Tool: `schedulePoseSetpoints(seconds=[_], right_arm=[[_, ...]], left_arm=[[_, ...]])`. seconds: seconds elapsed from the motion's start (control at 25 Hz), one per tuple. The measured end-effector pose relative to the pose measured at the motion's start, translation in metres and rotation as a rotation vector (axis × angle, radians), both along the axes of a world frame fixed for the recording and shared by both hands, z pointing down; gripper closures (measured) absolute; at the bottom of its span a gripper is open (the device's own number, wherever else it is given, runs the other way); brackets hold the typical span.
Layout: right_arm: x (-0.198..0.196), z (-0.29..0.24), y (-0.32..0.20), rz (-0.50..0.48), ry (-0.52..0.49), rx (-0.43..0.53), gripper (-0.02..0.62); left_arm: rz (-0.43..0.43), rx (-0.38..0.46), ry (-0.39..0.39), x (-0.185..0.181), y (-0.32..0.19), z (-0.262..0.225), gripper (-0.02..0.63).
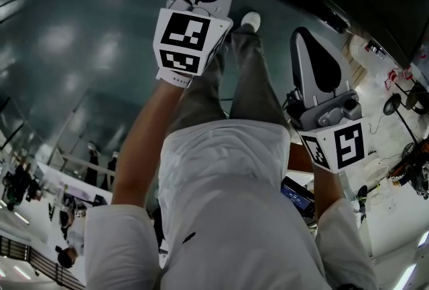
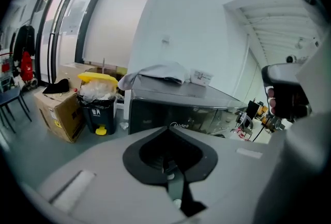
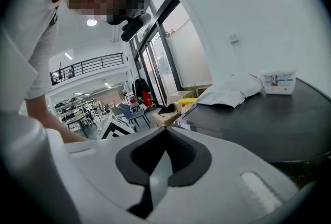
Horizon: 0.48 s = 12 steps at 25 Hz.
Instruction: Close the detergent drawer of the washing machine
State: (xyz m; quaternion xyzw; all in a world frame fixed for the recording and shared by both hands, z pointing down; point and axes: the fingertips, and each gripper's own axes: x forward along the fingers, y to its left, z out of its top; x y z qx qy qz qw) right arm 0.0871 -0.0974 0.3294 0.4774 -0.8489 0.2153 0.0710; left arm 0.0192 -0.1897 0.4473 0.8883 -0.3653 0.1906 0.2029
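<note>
**Both claws shut and empty, held clear of the washing machine**

The washing machine (image 2: 182, 110) is a dark grey, glossy-fronted box standing on the floor against a white wall. The left gripper view shows it straight ahead, with open floor between it and the claw. The detergent drawer cannot be made out on its front in any view, so whether it is in or out cannot be told. A crumpled white cloth (image 2: 155, 72) lies on the machine's flat top, and a small white box (image 2: 200, 77) stands just beside the cloth. In the right gripper view the same top fills the right side, with the cloth and box at its far edge.

The left gripper (image 2: 166, 132) has its two jaws brought together at the tips, with nothing between them. The right gripper (image 3: 166, 132) is the same, its tips meeting and nothing held. In the head view both are held up in front of the person, the left one above the trousers and a white shoe (image 1: 251, 20), the right one lower and to the side. Neither touches the machine.

Left of the machine stand a dark bin (image 2: 98, 109) with a yellow lid and a cardboard box (image 2: 58, 113).
</note>
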Motion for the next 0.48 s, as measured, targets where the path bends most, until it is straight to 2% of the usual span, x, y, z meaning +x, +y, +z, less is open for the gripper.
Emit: schedulePoseSetpoints(seconds=[0.24,0.48], right_arm=[[0.002,-0.011,0.001,0.03,0.104,0.023,0.594],[0.0,-0.035,0.005,0.038,0.154,0.058,0.594]], left_arm=[[-0.035,0.008,0.023,-0.02,0.019,-0.027,0.588],[-0.087,0.002,0.06,-0.042,0.034,-0.062,0.588]])
